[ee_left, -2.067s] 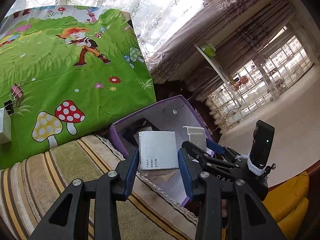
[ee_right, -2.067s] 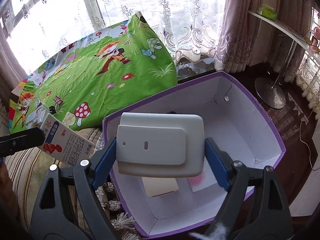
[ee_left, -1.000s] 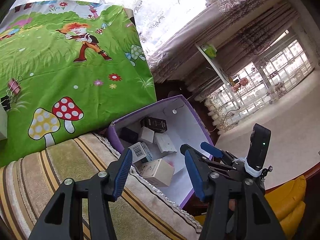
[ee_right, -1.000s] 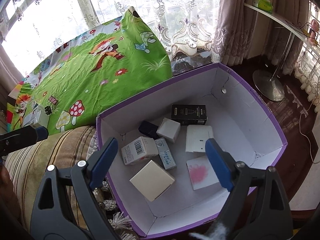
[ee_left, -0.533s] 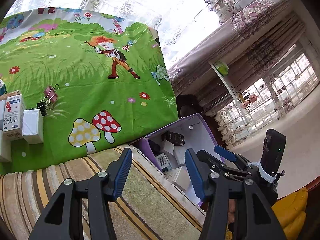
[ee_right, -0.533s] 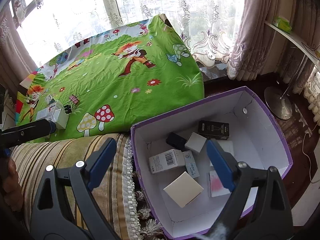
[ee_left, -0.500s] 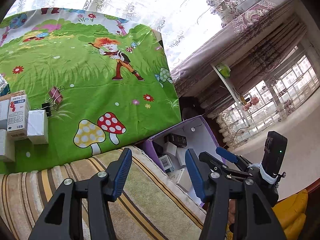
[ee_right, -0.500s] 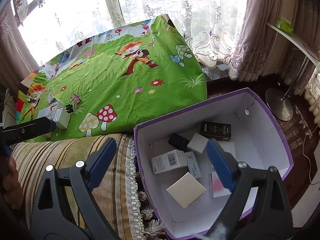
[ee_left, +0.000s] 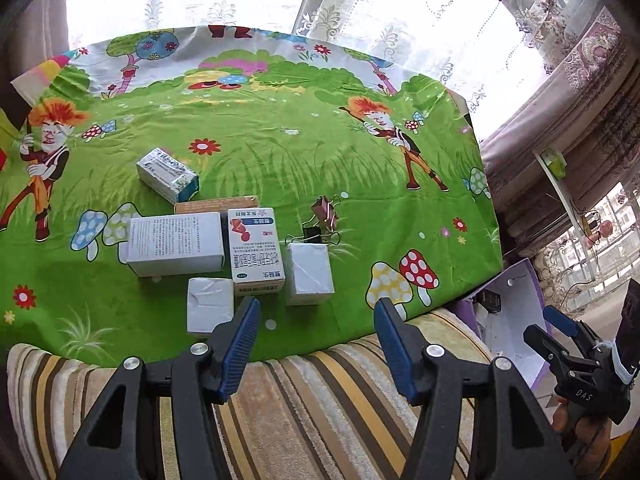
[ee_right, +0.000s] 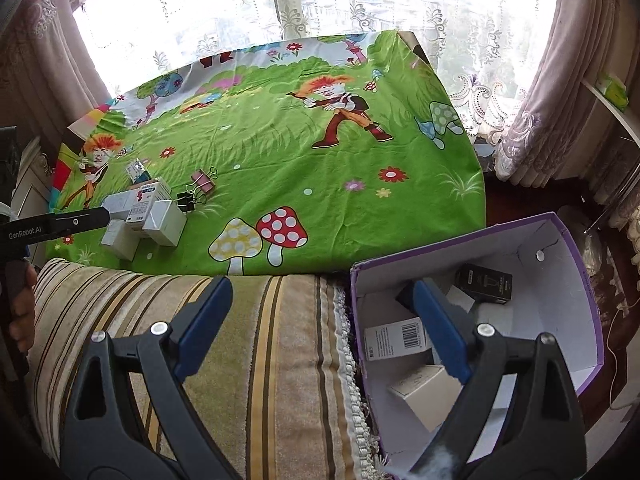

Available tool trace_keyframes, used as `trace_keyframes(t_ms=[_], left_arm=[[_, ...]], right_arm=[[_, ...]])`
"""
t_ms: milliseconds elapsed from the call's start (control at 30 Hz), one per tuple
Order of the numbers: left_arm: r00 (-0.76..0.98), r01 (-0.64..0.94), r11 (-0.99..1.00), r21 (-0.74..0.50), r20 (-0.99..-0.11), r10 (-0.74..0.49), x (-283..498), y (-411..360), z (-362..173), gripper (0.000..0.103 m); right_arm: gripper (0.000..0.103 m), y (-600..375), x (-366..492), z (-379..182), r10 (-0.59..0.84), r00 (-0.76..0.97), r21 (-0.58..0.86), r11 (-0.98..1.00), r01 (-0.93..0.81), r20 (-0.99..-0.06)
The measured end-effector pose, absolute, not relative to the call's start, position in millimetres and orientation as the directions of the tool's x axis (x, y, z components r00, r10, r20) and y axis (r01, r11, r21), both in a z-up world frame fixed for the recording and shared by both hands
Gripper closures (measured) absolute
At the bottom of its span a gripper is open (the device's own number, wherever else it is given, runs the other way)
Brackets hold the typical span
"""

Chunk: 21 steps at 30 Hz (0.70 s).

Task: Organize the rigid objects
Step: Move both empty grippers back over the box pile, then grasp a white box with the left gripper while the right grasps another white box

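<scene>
Several small boxes lie clustered on the green cartoon cloth (ee_left: pixel 280 152): a long white box (ee_left: pixel 176 246), a red-and-white carton (ee_left: pixel 256 250), two small white boxes (ee_left: pixel 310 274) (ee_left: pixel 210 306) and a teal-ended box (ee_left: pixel 168 176). My left gripper (ee_left: pixel 316 306) hovers open just in front of them, nothing between its fingers. My right gripper (ee_right: pixel 322 286) stands wide open and empty over the striped cushion (ee_right: pixel 260 360), beside the purple box (ee_right: pixel 576 280). That box holds a black box (ee_right: pixel 484 283), a barcode carton (ee_right: pixel 396 338) and a white cube (ee_right: pixel 424 394).
A pink binder clip (ee_left: pixel 326 210) and a black one (ee_left: pixel 314 234) lie behind the cluster. A brown flat box (ee_left: pixel 216 205) sits behind the carton. Lace curtains and a window back the cloth. A floor lamp base and dark floor lie right of the purple box.
Both grippers let go of the boxes they held into the purple box, then swung left. The left view now faces the box cluster on the cloth; the right one left the purple box.
</scene>
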<state>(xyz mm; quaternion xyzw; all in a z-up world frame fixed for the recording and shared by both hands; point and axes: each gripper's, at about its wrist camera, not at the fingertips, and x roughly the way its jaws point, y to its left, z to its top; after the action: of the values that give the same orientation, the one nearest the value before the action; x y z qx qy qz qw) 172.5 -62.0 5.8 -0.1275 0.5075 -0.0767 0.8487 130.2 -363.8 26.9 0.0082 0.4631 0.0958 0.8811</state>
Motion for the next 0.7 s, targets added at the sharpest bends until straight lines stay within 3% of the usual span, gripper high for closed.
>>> trace_keyframes(t_ms=[333, 633, 700], left_arm=[[0.419, -0.049, 0.976, -0.210, -0.892, -0.171, 180.2, -30.1, -22.8, 0.043], [0.371, -0.048, 0.980, -0.195, -0.914, -0.164, 194.4, -30.7, -44.4, 0.044], [0.360, -0.046, 0.975, -0.217, -0.914, -0.186, 196.4, -29.2, -49.8, 0.052]], right_arm=[[0.009, -300.6, 151.5, 24.9, 0.216, 0.514, 0.084, 0.960, -0.269, -0.830], [0.009, -244.7, 168.2, 8.9, 0.236, 0.454, 0.077, 0.937, -0.341, -0.859], [0.009, -235.4, 170.4, 4.6, 0.233, 0.438, 0.071, 0.932, -0.355, -0.869]])
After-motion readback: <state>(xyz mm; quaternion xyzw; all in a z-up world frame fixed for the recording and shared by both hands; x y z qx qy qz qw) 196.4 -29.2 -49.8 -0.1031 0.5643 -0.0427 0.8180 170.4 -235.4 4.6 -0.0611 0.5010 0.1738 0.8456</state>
